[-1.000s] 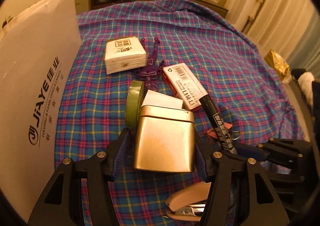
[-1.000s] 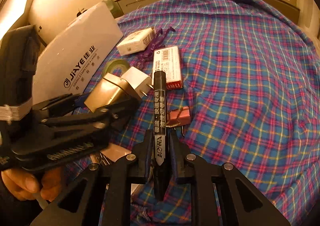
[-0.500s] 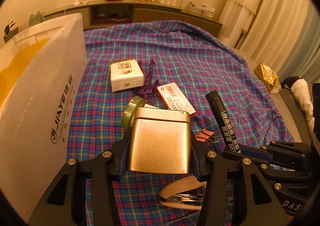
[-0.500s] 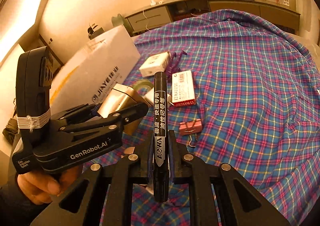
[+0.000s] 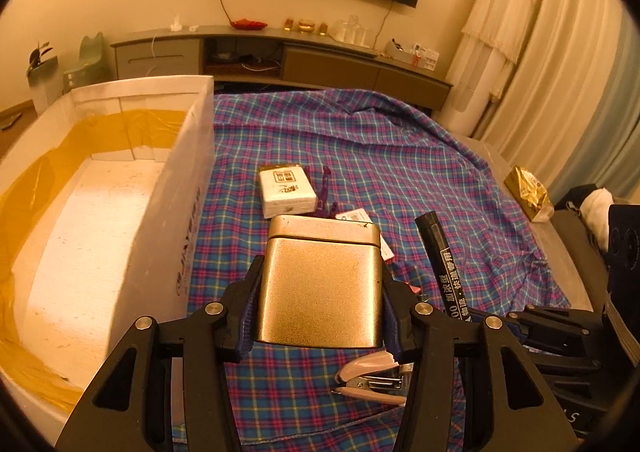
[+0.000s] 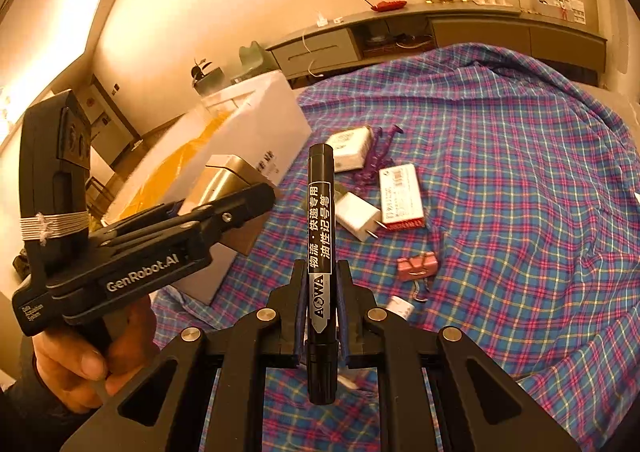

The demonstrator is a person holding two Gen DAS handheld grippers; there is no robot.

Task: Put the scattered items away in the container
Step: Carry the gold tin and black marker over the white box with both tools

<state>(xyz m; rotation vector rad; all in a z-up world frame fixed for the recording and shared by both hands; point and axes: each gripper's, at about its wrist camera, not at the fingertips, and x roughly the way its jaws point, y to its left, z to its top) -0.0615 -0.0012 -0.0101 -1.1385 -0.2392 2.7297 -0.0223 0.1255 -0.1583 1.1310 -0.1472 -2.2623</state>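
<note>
Left gripper [image 5: 320, 292]: jaws clamped on the flanks of the gold tin [image 5: 320, 284], lid end pointing away, held clear above the plaid bed cover [image 5: 400, 156]. Right gripper [image 6: 322, 312]: jaws closed on the black marker [image 6: 319, 236], its long axis running straight out along the fingers. The white foam box [image 5: 176, 188] stands open-topped just left of the tin; the left hand is nearer it. Judgement: both loads must travel leftward over its wall. Further off, a tissue pack [image 5: 286, 188] lies on the cover.
</note>
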